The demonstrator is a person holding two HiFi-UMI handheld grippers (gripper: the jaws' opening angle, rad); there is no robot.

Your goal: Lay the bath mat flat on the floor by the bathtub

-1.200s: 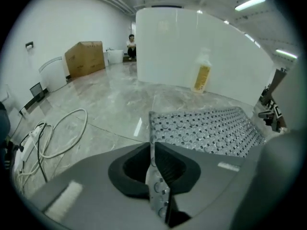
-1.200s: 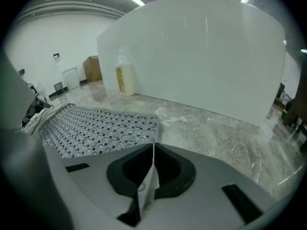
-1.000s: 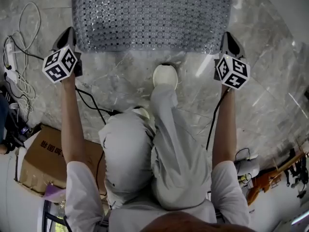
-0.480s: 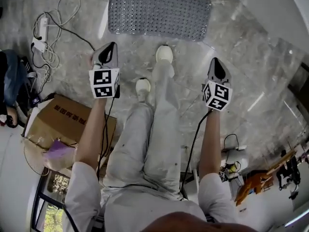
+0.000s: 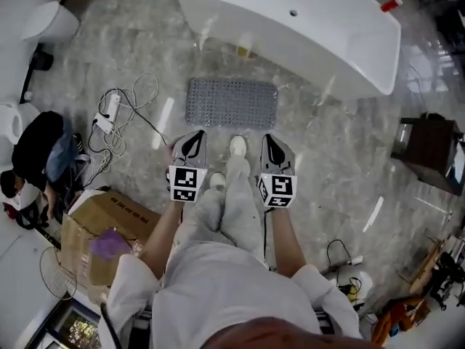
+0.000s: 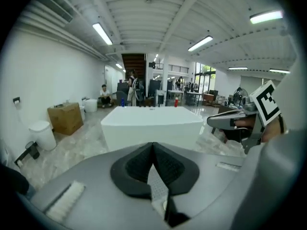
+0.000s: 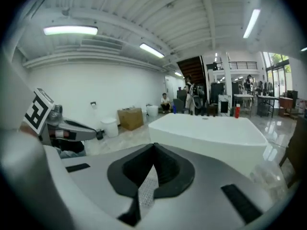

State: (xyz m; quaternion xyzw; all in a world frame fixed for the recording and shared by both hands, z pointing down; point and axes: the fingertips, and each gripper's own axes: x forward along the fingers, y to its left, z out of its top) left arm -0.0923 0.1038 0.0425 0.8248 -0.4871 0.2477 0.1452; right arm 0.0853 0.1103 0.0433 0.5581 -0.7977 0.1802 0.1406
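The marble floor (image 5: 341,158) is being viewed from a standing height, and the white tub (image 5: 290,27) is being used here as the landmark for everything else. A cardboard box (image 5: 102,227) is being kept well apart from the tub, on the person's left and nearer to the person than the tub is.

The mat (image 5: 231,102) is being shown lying flat on the floor just beside the tub's near wall, with its long edge running roughly along that wall. No fold or curled corner is being shown from this height, so the task is being judged as good as done.

The left gripper (image 5: 193,138) and the right gripper (image 5: 270,140) are being held side by side on the near side of the mat, farther from the tub and clear of the mat. In each gripper view the jaws are being pressed fully together with nothing between them, and the tub is being looked at straight ahead.

The mat is being judged light, soft and floppy, its studded grey surface likely rubbery and grippy, not fragile. If any straightening is being considered, it is best being pinched at the two corners of the edge farther from the tub, one per gripper, so sagging in the middle is being avoided.
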